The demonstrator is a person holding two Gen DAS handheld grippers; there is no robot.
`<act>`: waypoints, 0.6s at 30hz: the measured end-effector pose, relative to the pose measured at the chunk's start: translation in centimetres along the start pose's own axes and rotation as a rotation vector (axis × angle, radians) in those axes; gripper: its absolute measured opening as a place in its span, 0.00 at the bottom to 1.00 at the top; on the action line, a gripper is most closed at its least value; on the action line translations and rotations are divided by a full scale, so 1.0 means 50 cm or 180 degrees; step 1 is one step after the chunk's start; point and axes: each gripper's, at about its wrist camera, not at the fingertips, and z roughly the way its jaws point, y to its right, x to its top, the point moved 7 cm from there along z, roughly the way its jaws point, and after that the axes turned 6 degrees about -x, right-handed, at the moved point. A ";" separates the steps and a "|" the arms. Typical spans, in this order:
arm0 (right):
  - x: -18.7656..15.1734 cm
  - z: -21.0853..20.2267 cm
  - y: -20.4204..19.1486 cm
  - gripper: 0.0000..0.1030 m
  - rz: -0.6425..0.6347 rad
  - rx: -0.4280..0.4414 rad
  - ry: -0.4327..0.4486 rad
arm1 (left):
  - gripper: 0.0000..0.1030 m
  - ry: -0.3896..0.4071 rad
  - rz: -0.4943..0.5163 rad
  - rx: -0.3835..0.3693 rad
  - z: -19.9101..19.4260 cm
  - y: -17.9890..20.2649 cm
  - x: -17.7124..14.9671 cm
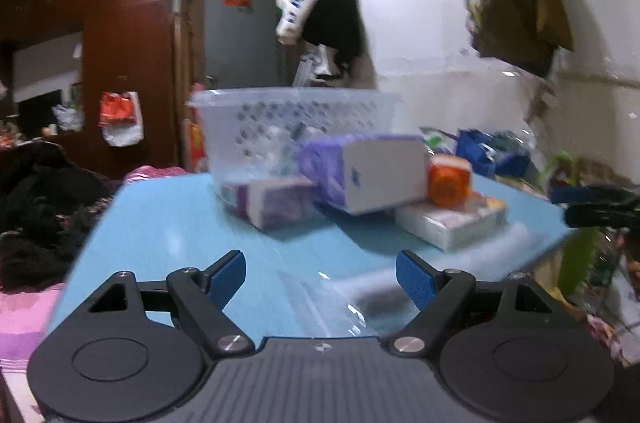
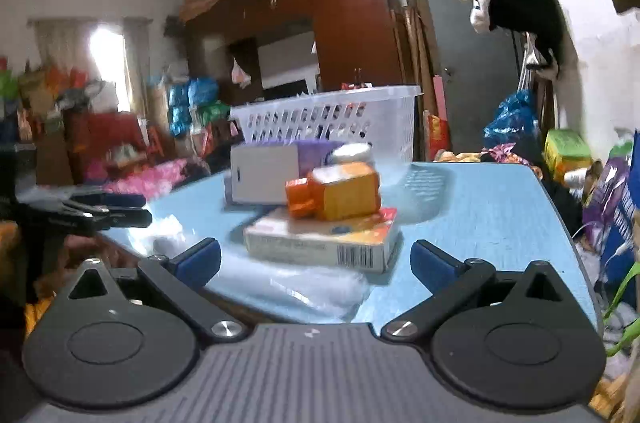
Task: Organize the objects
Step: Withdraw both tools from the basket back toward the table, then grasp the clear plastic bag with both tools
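Note:
A clear perforated basket [image 1: 296, 119] stands at the far side of the light blue table [image 1: 168, 223]; it also shows in the right wrist view [image 2: 332, 123]. In front of it lie a purple-and-white box [image 1: 376, 171], a smaller purple box [image 1: 280, 201], an orange box [image 1: 448, 181] and a flat white box [image 1: 452, 221]. In the right wrist view the orange box [image 2: 340, 195] rests on the flat box [image 2: 324, 239]. My left gripper [image 1: 320, 277] is open and empty over a clear plastic bag [image 1: 340, 303]. My right gripper [image 2: 316, 261] is open and empty just short of the flat box.
The table's edges are near on both sides. A bed with pink bedding [image 1: 24, 307] lies to the left. A dark wardrobe [image 1: 124, 55] and a grey door [image 1: 240, 43] stand behind. Bags hang on the wall [image 1: 320, 7]. Clutter fills the floor at the right [image 2: 600, 183].

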 end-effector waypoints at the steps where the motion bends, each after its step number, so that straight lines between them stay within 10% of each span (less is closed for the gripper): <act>1: -0.004 0.010 0.003 0.96 0.0004 0.0007 -0.0031 | 0.83 -0.0005 0.0018 -0.0042 0.001 0.004 -0.011; 18: -0.074 0.017 -0.012 0.62 -0.0203 0.0042 -0.0055 | 0.76 0.0003 0.0081 -0.0176 0.032 0.014 -0.055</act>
